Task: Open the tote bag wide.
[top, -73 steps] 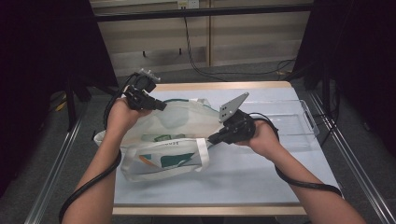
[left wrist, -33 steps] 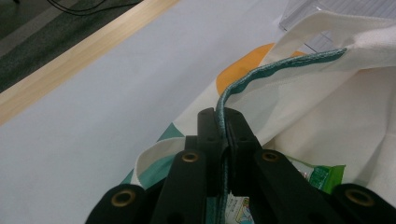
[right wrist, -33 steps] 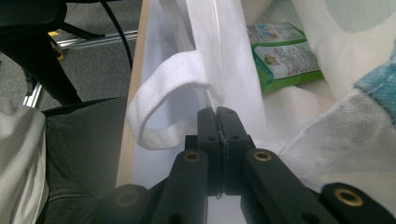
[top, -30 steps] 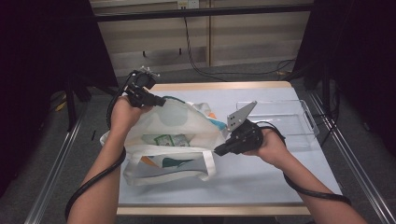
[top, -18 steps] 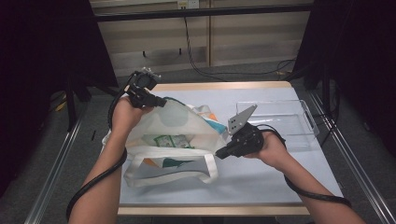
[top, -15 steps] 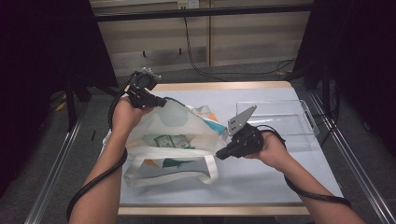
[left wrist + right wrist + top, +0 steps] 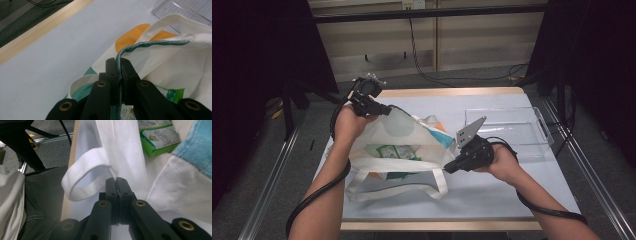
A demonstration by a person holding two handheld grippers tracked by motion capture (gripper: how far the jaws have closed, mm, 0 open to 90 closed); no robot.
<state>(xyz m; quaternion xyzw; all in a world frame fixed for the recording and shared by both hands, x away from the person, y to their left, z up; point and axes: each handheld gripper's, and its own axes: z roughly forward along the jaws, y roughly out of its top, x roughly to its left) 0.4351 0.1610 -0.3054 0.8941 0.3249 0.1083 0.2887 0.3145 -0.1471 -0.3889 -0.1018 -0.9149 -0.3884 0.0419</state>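
While I hold both grips, this is my count:
Bag: one white tote bag point(image 7: 402, 150), on the table point(image 7: 512, 190), mouth held apart.
Left gripper point(image 7: 384, 109): clamped on the bag's far rim.
Right gripper point(image 7: 447, 170): pinching the near rim.
Packets: one green packet point(image 7: 392, 151) inside; print unreadable to me.
Tray: one clear tray point(image 7: 512, 131), right.

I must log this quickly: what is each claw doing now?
Left claw: shut on the bag rim.
Right claw: shut on the bag's other rim.
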